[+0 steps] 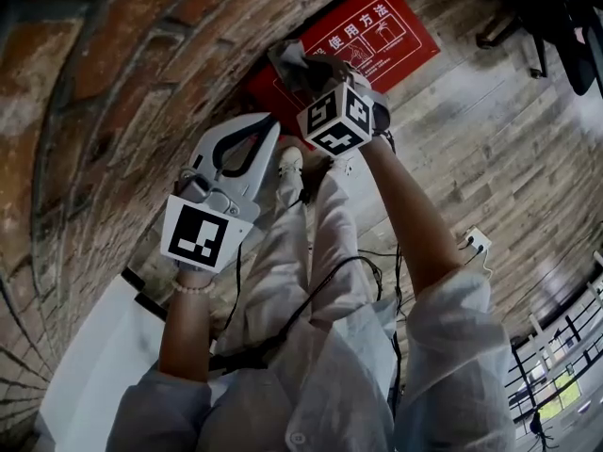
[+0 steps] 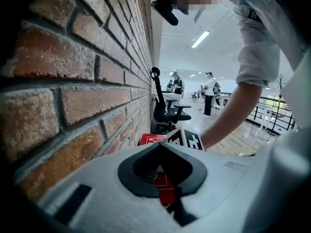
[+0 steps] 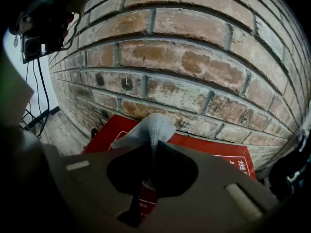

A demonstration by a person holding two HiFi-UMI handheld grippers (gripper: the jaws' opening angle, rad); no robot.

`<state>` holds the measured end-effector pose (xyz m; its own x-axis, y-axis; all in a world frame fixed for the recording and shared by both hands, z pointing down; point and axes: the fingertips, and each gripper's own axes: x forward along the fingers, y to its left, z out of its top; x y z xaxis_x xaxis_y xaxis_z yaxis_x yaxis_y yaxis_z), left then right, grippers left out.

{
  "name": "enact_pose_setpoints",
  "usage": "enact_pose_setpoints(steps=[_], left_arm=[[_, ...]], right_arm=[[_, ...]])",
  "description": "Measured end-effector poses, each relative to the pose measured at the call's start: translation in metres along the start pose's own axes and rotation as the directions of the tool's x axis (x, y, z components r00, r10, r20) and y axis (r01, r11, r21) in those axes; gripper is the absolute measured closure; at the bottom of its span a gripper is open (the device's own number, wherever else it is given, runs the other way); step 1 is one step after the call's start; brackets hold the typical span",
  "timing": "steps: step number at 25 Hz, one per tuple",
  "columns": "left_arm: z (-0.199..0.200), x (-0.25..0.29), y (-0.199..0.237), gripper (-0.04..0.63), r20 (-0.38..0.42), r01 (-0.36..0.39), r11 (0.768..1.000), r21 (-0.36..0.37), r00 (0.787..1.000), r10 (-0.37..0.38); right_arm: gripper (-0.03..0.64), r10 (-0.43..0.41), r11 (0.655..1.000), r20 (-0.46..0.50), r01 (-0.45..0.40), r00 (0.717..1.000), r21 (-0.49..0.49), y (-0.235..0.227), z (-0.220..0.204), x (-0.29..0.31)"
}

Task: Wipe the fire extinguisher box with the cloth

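The red fire extinguisher box [image 1: 377, 31] stands on the wooden floor against the brick wall. My right gripper [image 1: 313, 75] is shut on a grey cloth [image 1: 288, 59], held at the box's upper edge near the wall. In the right gripper view the cloth [image 3: 148, 129] bunches out past the closed jaw tips of the right gripper [image 3: 151, 147], over the red box [image 3: 214, 152]. My left gripper [image 1: 268, 123] hangs short of the box, jaws shut on nothing. In the left gripper view its closed tips [image 2: 161, 145] point toward the box [image 2: 151, 139].
The brick wall [image 1: 113, 83] runs along the left. A white power strip [image 1: 476, 243] and black cables [image 1: 377, 262] lie on the floor. A black office chair [image 2: 165, 111] stands by the wall farther off, with people [image 2: 210, 93] beyond. A white surface [image 1: 89, 356] is behind me.
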<state>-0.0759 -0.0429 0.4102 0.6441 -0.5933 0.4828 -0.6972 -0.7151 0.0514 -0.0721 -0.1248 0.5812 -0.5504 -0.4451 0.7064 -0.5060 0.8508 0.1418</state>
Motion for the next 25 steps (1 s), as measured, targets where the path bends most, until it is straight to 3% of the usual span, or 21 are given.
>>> enact_pose_setpoints(steps=[16, 25], left_arm=[[-0.014, -0.018, 0.007, 0.600, 0.003, -0.006, 1.000, -0.019, 1.000, 0.006], [-0.014, -0.019, 0.007, 0.600, 0.005, -0.007, 1.000, -0.023, 1.000, 0.007]], right_arm=[[0.594, 0.085, 0.995, 0.024, -0.084, 0.996, -0.047, 0.069, 0.023, 0.006], [0.594, 0.090, 0.996, 0.030, -0.089, 0.996, -0.019, 0.075, 0.023, 0.006]])
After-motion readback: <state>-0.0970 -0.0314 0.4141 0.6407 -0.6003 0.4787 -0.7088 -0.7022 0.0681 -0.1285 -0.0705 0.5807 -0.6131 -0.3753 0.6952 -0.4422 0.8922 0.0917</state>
